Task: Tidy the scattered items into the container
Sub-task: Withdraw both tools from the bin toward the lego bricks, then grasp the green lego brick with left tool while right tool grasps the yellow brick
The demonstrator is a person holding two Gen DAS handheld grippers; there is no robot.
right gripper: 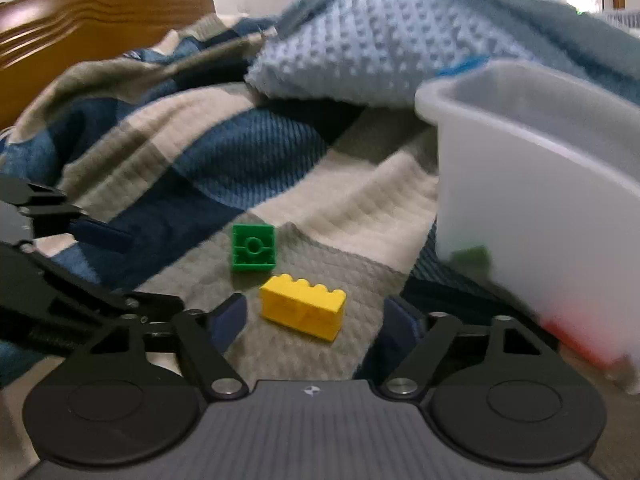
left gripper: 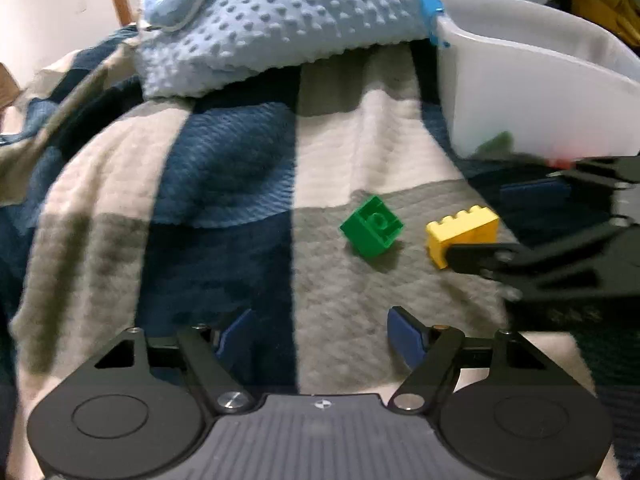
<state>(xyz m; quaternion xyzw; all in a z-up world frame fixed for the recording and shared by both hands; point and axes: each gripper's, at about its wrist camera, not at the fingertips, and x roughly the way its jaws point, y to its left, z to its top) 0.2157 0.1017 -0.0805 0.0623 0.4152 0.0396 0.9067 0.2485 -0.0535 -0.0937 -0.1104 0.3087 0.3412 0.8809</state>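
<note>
Bricks were what remained to gather, and from my left wrist I saw two of them on the checked blanket (left gripper: 224,168): a green brick (left gripper: 372,226) tipped on a corner, and a yellow brick (left gripper: 460,236) just to its right. My left gripper (left gripper: 320,336) hung spread wide with nothing between its pads, short of both bricks. My right gripper (left gripper: 516,220) reached in from the side, one finger touching or just beside the yellow brick's near face. The white container (left gripper: 520,92) stood beyond, against a dotted blue blanket (left gripper: 272,24), with something green and red showing dimly through its wall. From my right wrist, the yellow brick (right gripper: 303,306) lay between my open fingers, my right gripper (right gripper: 316,316) not yet closed on it; the green brick (right gripper: 253,248) sat just behind, the container (right gripper: 540,200) close on the right. I judged the step to be picking the yellow brick; next called for closing squarely on its long sides, then lifting over the container's rim.
</note>
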